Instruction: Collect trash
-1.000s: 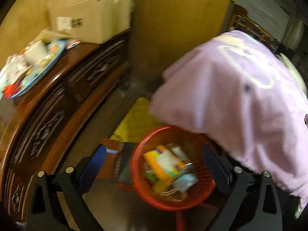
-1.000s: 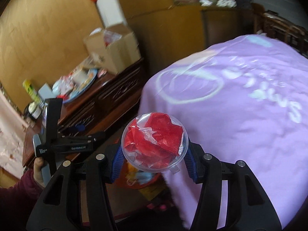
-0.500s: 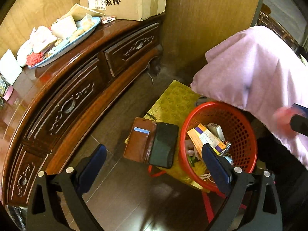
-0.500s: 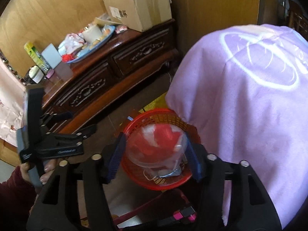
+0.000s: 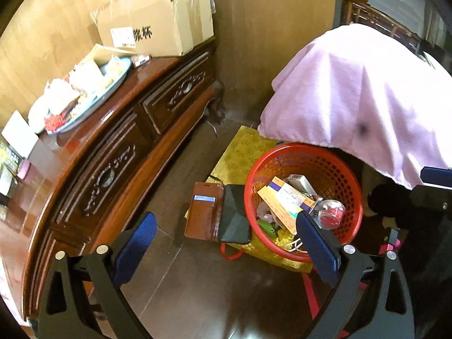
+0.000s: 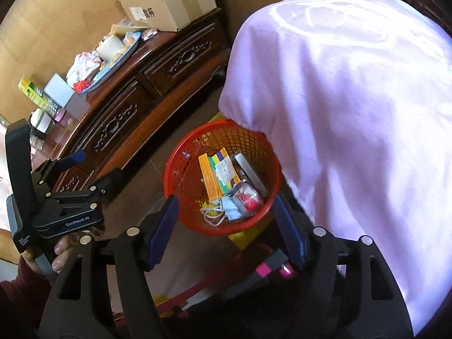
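A red mesh trash basket (image 5: 336, 169) (image 6: 186, 169) stands on the floor, partly under a purple cloth. Inside lie an orange-and-white box (image 5: 285, 200) (image 6: 210, 173), other packaging and a clear plastic cup with red scraps (image 5: 330, 213) (image 6: 248, 197). My right gripper (image 6: 226, 226) is open and empty, just above the basket's near rim. My left gripper (image 5: 223, 245) is open and empty, above the floor left of the basket; it also shows in the right wrist view (image 6: 87, 171).
A brown wallet case with a black phone (image 5: 223, 212) lies on a yellow mat (image 5: 243, 152) beside the basket. A carved wooden sideboard (image 5: 113, 152) on the left carries a cardboard box (image 5: 158, 25) and a cluttered tray (image 5: 93, 84). The purple cloth (image 6: 353, 113) covers furniture on the right.
My right gripper opened and let go of the clear cup with red scraps; the cup now lies in the basket. My left gripper drew back and swung left of the basket.
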Action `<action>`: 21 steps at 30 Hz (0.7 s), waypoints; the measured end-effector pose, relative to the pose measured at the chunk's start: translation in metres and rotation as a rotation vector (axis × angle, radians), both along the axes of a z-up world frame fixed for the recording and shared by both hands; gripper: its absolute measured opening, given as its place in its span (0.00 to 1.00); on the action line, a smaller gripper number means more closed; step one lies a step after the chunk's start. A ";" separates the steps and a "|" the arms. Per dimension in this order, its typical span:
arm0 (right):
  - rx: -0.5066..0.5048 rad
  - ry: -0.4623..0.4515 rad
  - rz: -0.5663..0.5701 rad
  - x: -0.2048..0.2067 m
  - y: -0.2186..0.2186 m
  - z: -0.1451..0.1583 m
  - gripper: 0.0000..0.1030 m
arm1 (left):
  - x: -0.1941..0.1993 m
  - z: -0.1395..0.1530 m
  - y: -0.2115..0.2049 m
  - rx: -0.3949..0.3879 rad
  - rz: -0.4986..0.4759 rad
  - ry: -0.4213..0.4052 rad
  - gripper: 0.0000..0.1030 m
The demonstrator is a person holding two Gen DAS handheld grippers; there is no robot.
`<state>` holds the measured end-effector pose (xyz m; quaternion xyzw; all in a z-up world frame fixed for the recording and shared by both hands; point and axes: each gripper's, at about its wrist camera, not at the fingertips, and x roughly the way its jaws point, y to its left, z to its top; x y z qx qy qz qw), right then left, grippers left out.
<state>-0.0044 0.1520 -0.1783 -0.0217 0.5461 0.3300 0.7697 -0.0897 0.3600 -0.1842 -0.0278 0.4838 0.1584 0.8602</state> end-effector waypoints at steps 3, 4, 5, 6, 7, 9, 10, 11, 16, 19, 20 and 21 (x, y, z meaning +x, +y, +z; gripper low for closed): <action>0.005 -0.034 0.003 -0.010 -0.002 0.008 0.70 | -0.007 0.008 -0.006 0.010 -0.008 -0.015 0.94; 0.006 -0.043 0.007 -0.014 -0.002 0.011 0.70 | -0.008 0.011 -0.007 0.014 -0.011 -0.019 0.94; 0.006 -0.049 0.011 -0.016 -0.002 0.013 0.70 | -0.011 0.014 -0.009 0.022 -0.015 -0.025 0.94; 0.007 -0.058 0.017 -0.020 -0.002 0.016 0.70 | -0.013 0.017 -0.011 0.031 -0.017 -0.030 0.94; 0.007 -0.063 0.020 -0.021 -0.002 0.017 0.70 | -0.014 0.019 -0.012 0.038 -0.019 -0.034 0.94; 0.006 -0.077 0.029 -0.026 -0.001 0.022 0.70 | -0.017 0.024 -0.015 0.053 -0.021 -0.044 0.94; 0.006 -0.081 0.031 -0.028 -0.002 0.023 0.70 | -0.018 0.027 -0.016 0.059 -0.022 -0.049 0.94; 0.006 -0.086 0.034 -0.030 -0.002 0.025 0.70 | -0.018 0.029 -0.017 0.063 -0.024 -0.054 0.94; 0.016 -0.107 0.029 -0.036 -0.008 0.031 0.73 | -0.018 0.036 -0.024 0.076 -0.037 -0.070 0.94; 0.025 -0.108 0.018 -0.037 -0.012 0.032 0.73 | -0.018 0.039 -0.032 0.085 -0.053 -0.077 0.94; 0.026 -0.107 0.015 -0.036 -0.013 0.032 0.73 | -0.017 0.039 -0.035 0.087 -0.060 -0.074 0.94; 0.027 -0.107 0.015 -0.036 -0.013 0.032 0.73 | -0.017 0.039 -0.036 0.088 -0.064 -0.072 0.94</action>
